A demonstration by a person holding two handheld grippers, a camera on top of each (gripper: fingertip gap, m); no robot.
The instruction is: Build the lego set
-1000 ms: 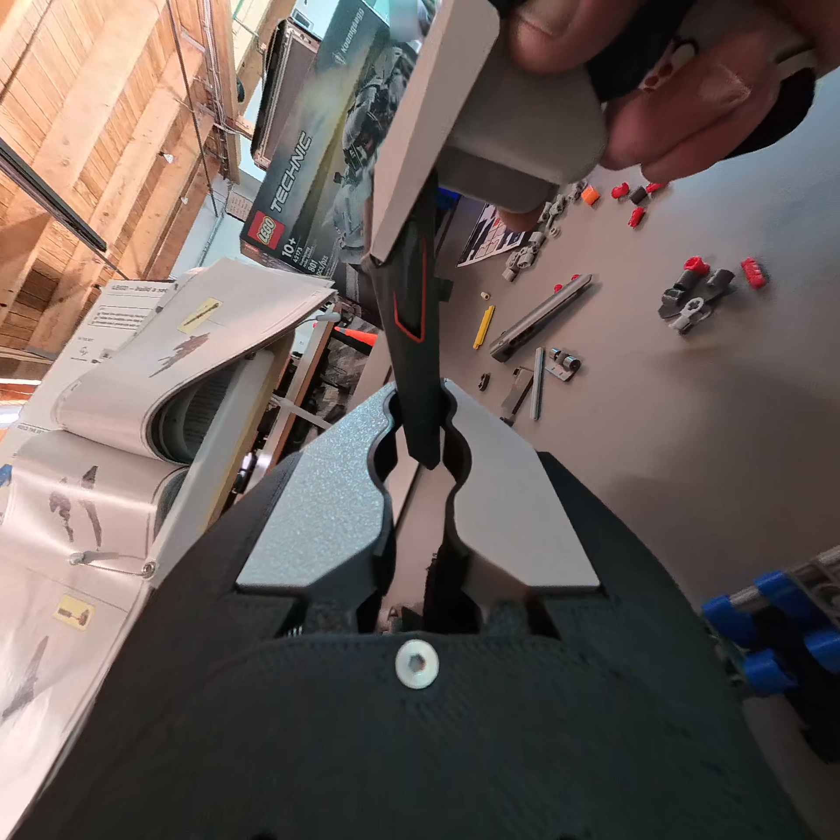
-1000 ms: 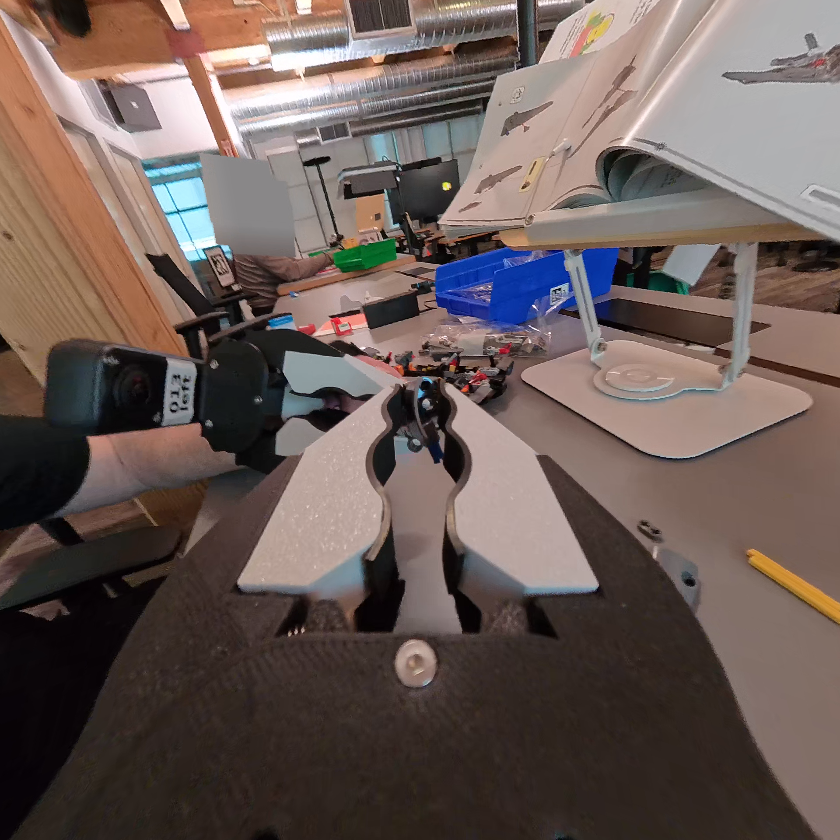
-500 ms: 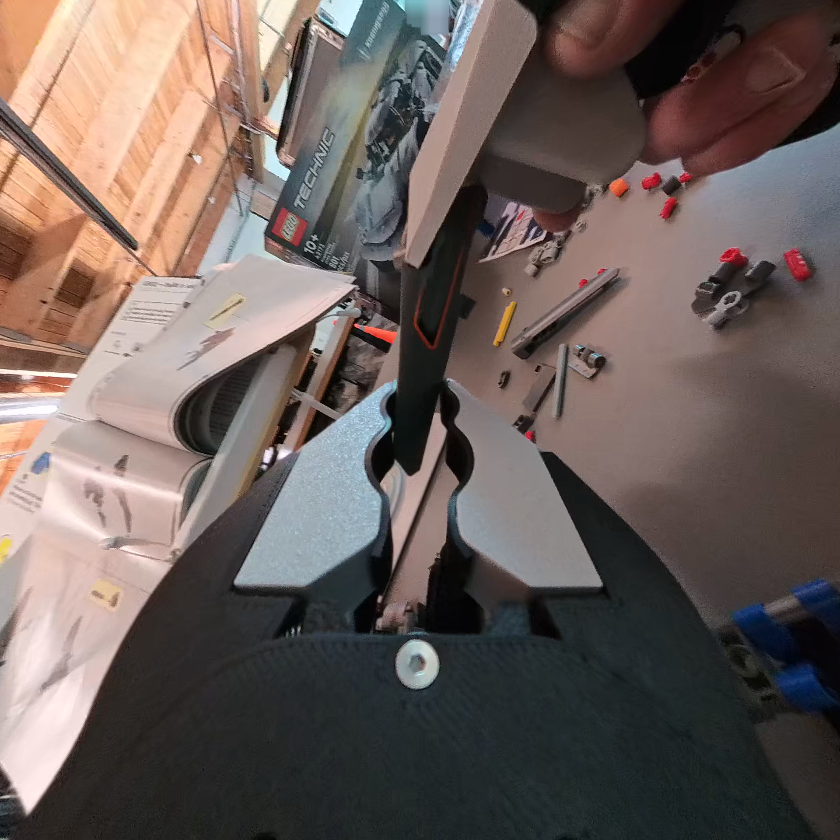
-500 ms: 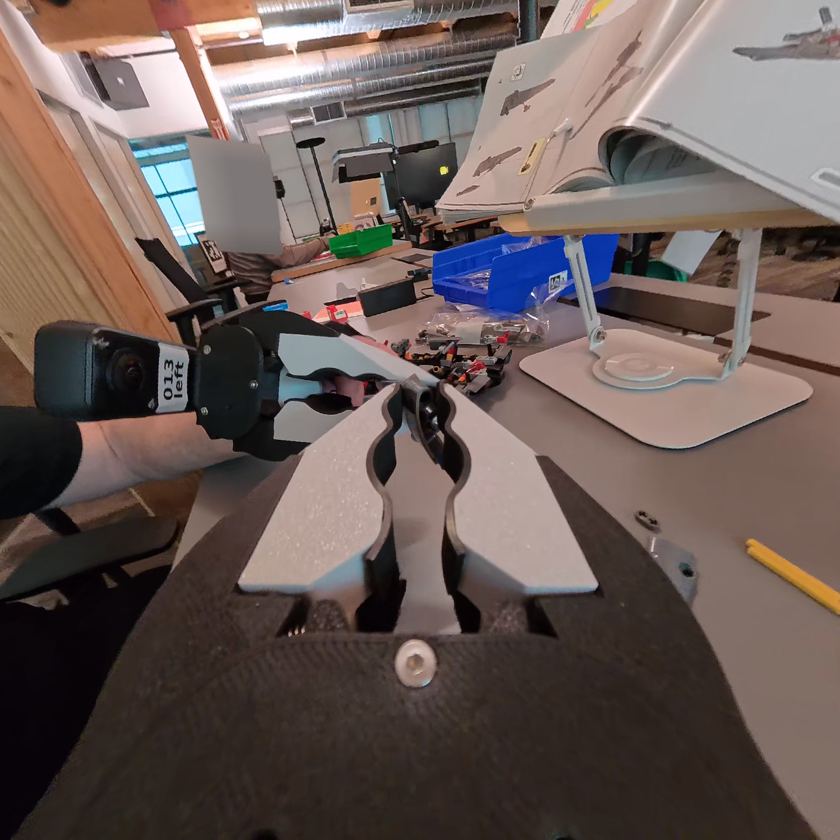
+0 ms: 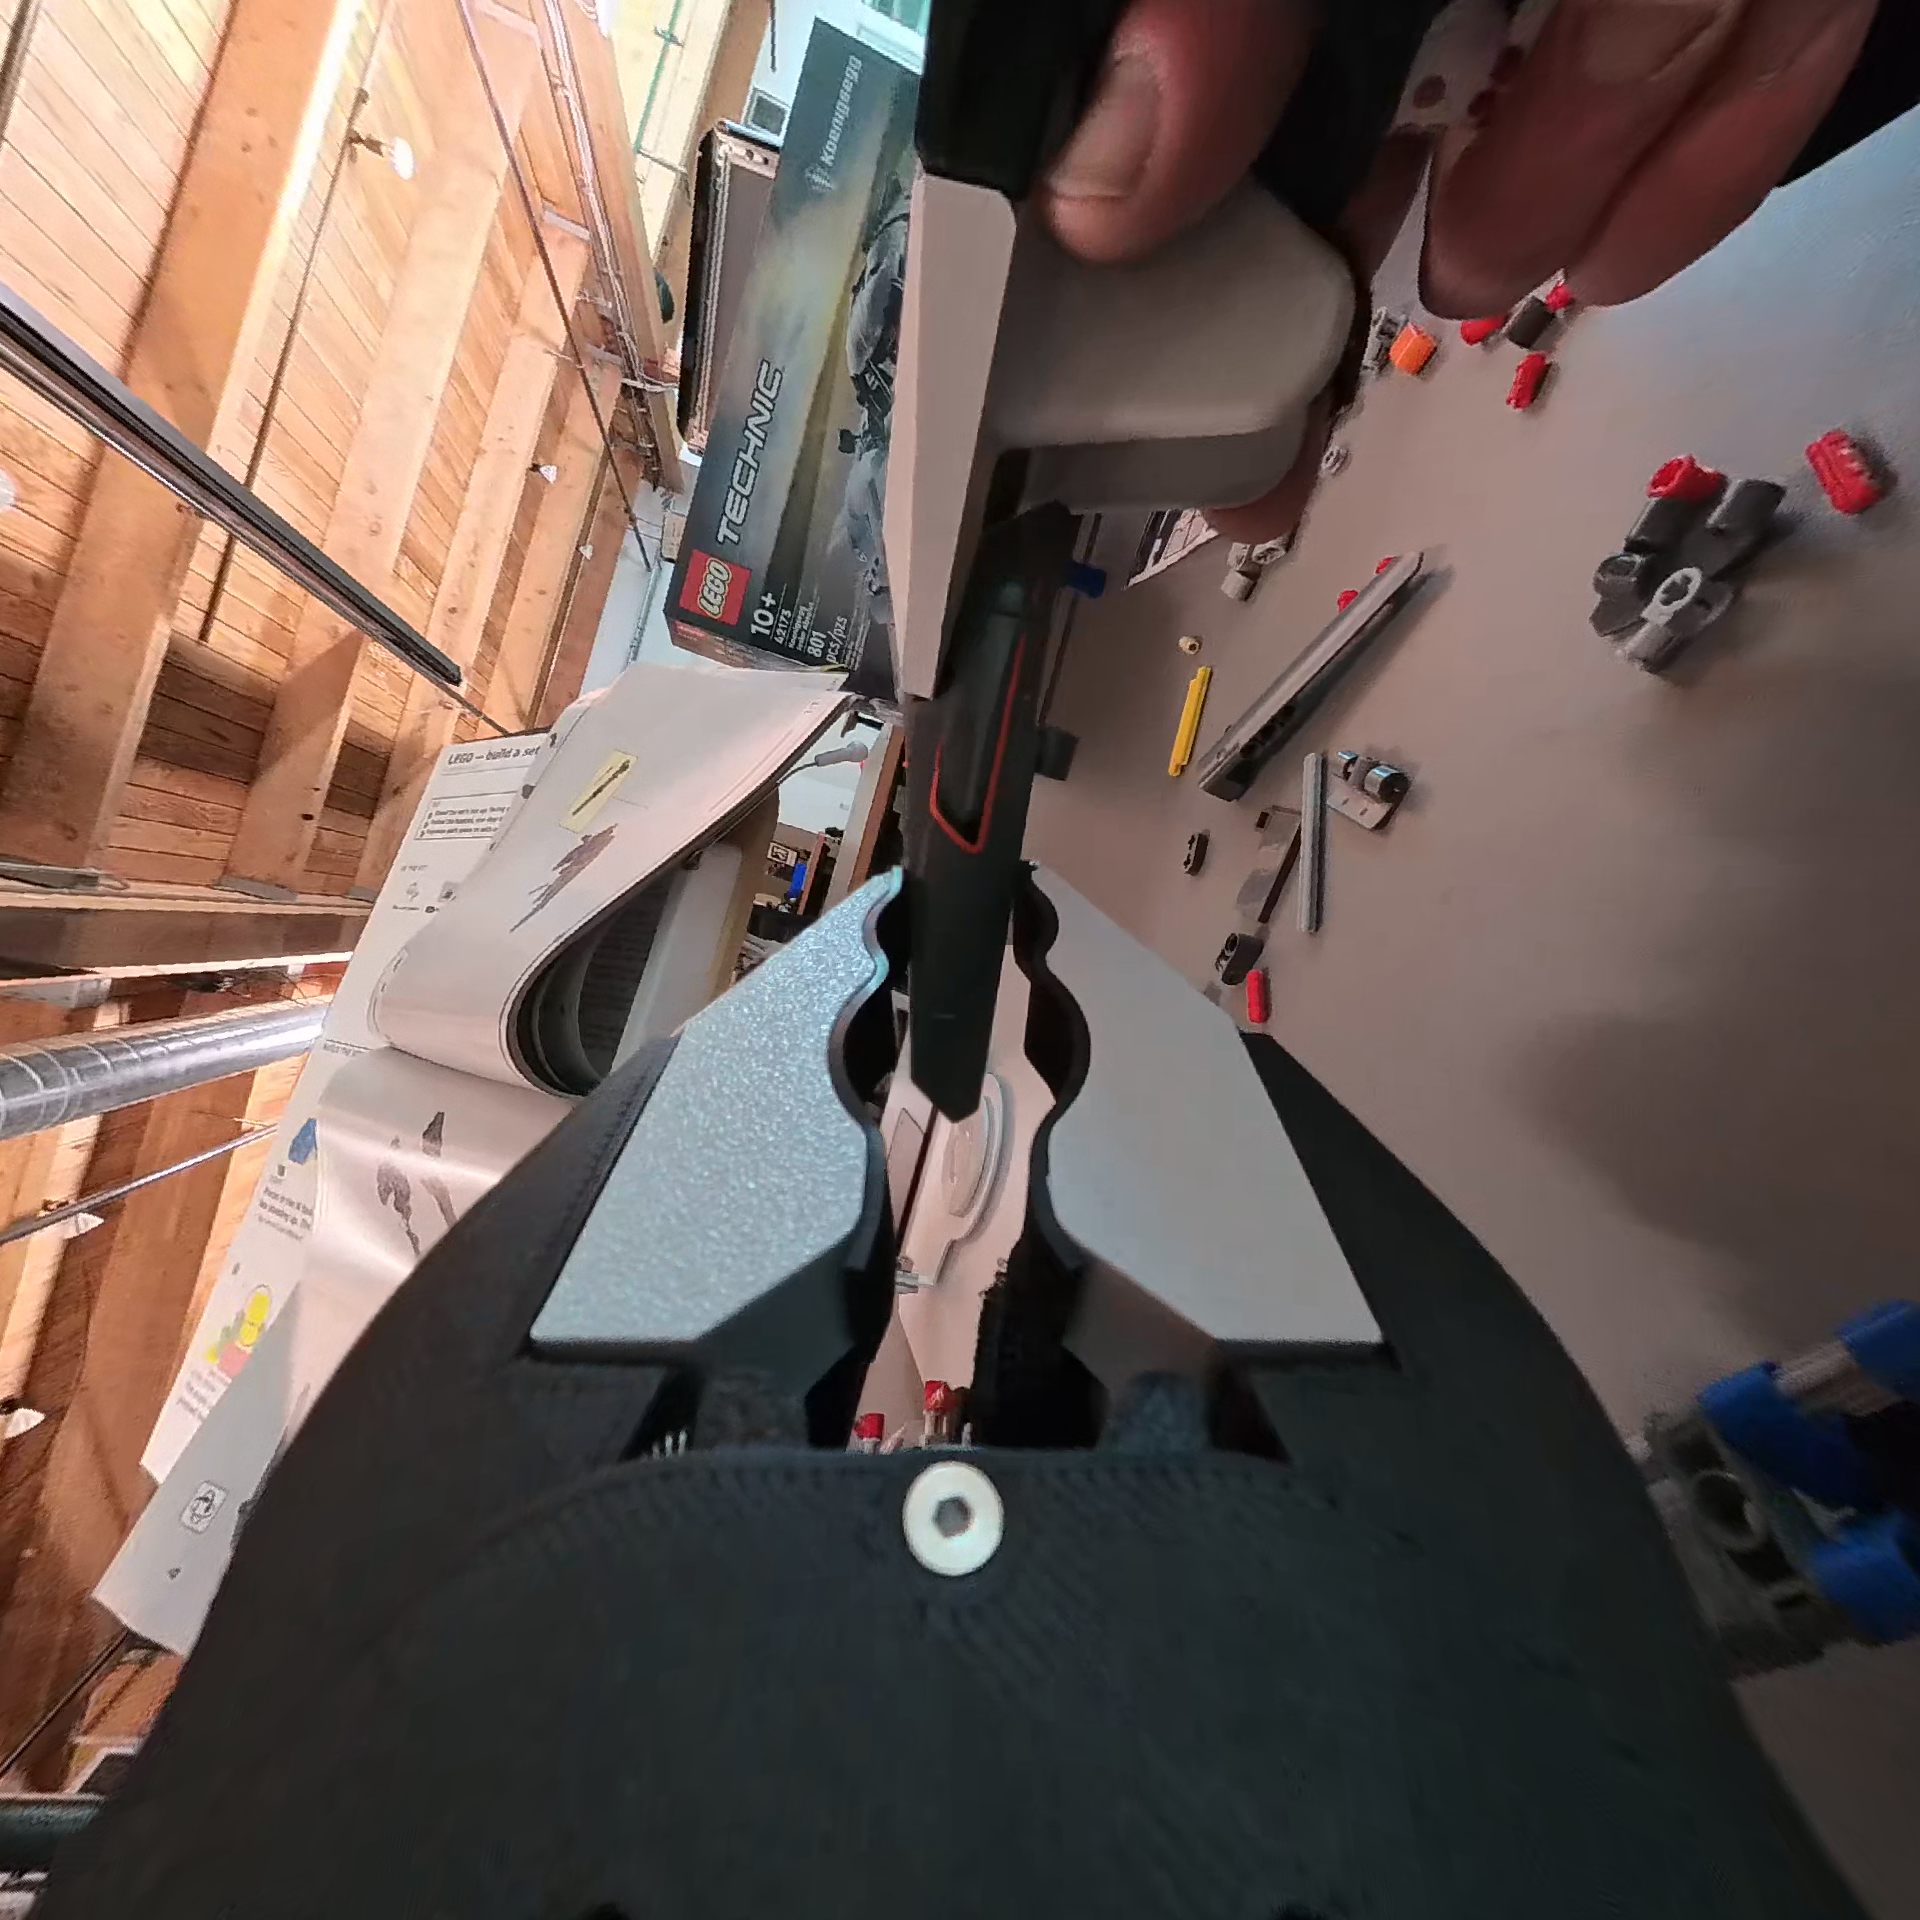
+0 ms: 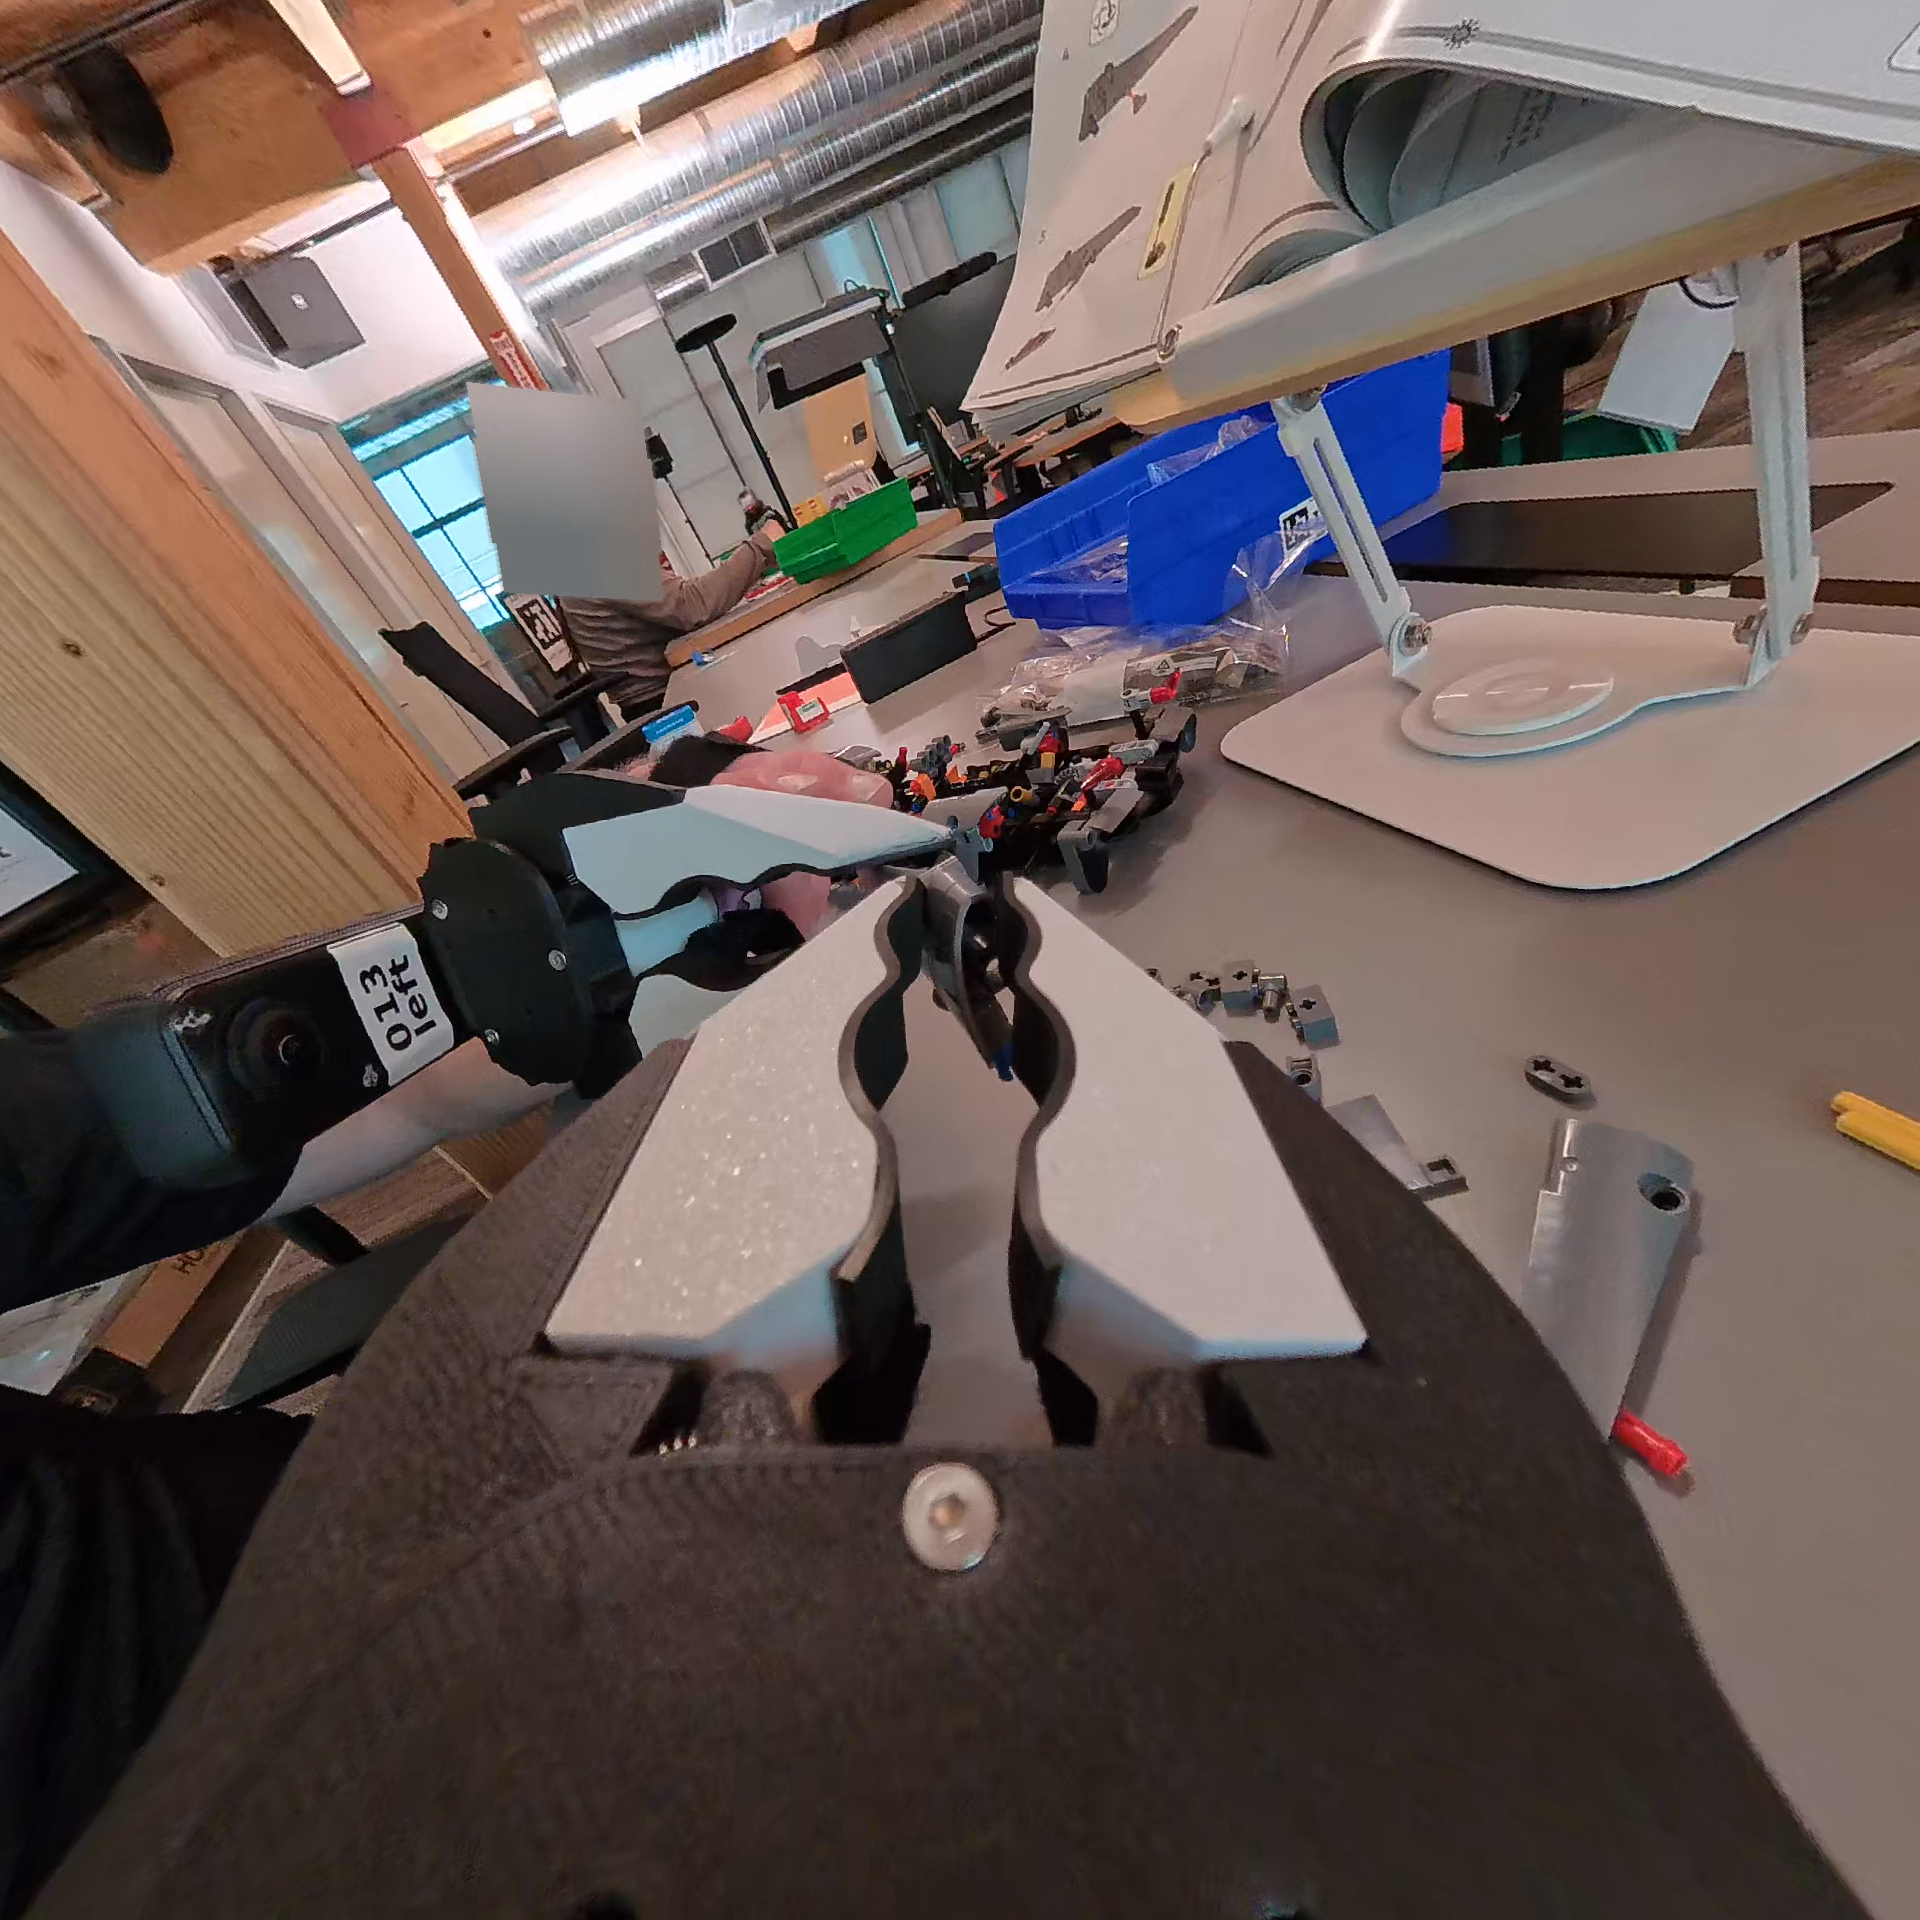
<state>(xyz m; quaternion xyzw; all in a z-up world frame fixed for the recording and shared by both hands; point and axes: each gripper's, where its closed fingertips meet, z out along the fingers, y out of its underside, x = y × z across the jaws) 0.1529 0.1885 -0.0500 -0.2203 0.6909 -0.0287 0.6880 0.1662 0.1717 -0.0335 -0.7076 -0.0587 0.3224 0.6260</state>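
A long black lego piece (image 5: 961, 790) with a thin red line hangs upright between the two grippers above the grey table (image 5: 1558, 1039). My left gripper (image 5: 961, 894) is closed around its lower end. My right gripper (image 6: 964, 894) is shut on the other end, where the piece (image 6: 971, 940) looks grey and black with a blue pin. In the left wrist view the right gripper's finger (image 5: 951, 416) comes down from the top, held by a hand. In the right wrist view the left gripper (image 6: 925, 836) reaches in from the left, touching the piece.
An open instruction booklet (image 6: 1455, 156) lies on a white stand (image 6: 1558, 769). The lego box (image 5: 790, 416) stands behind it. Loose pieces (image 5: 1309, 675) lie on the table, with a pile (image 6: 1049, 779) and blue bins (image 6: 1195, 540). A blue-pinned assembly (image 5: 1818, 1475) sits nearby. A person sits far back. The tips of both grippers are at nearly the same place.
The black piece has slid deeper between my left gripper's fingers. The two grippers have come closer together, and the right gripper has tilted down toward the table.
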